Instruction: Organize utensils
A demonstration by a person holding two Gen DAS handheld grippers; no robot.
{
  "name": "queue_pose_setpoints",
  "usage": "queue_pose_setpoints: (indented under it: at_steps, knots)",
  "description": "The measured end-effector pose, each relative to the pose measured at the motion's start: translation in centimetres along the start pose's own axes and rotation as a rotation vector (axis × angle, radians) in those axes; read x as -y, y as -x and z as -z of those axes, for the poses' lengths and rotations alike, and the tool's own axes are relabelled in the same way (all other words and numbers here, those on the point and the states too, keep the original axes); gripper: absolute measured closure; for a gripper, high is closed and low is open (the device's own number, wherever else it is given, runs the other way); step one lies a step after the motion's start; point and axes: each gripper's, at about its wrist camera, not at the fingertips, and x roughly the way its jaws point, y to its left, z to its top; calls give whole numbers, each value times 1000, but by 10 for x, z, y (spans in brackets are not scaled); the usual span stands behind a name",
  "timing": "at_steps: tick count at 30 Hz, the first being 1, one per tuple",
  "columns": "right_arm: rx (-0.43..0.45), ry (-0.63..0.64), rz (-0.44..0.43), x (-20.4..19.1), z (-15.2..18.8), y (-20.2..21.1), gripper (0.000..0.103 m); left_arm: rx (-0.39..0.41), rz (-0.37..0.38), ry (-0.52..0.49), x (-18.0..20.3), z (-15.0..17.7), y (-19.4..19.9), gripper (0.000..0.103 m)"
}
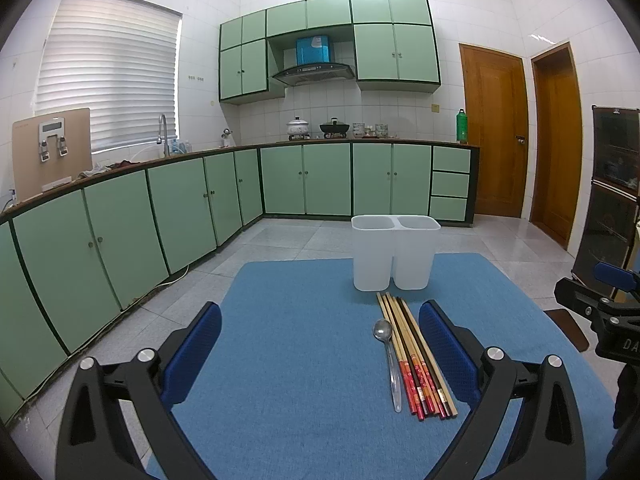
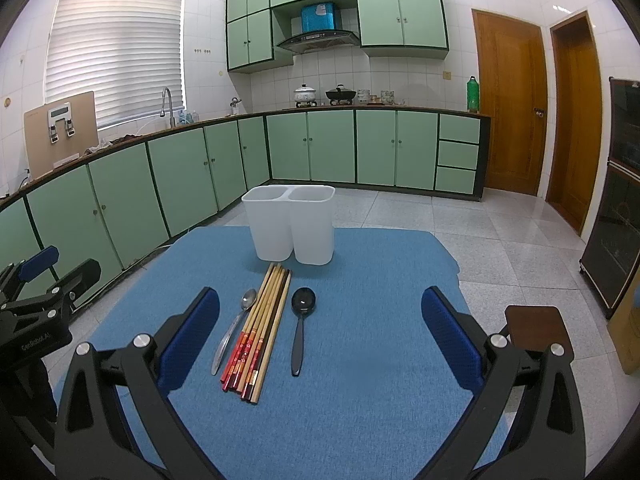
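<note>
- The mat (image 2: 360,400) on the table is blue woven cloth, matt and slightly rough.
- The holder (image 2: 294,226) near the mat's far edge is white plastic, smooth, faintly see-through and dull.
- The chopsticks (image 2: 264,320) look like pale and dark wood, with glossy red lacquer on the ends toward the near edge.
- The metal spoon (image 2: 236,326) is polished and reflective; in the left wrist view its handle looks almost clear.
- The black spoon (image 2: 301,320) is smooth and glossy, likely plastic.
- The right gripper (image 2: 320,312) has matt black plastic arms, textured blue pads (image 2: 448,336) and bright metal bolts.
- The left gripper (image 1: 320,328) looks the same.
</note>
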Motion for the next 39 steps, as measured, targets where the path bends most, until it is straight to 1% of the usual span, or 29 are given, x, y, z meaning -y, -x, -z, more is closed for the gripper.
queue_pose_setpoints:
  at_steps: [19,39]
  knots:
    - [3,0,0,0,-2,1,5,3,-2,8,-4,-2,-1,6]
    - [-1,-4,2,2,-2,1,5,4,-23,12,-8,-3,-2,6]
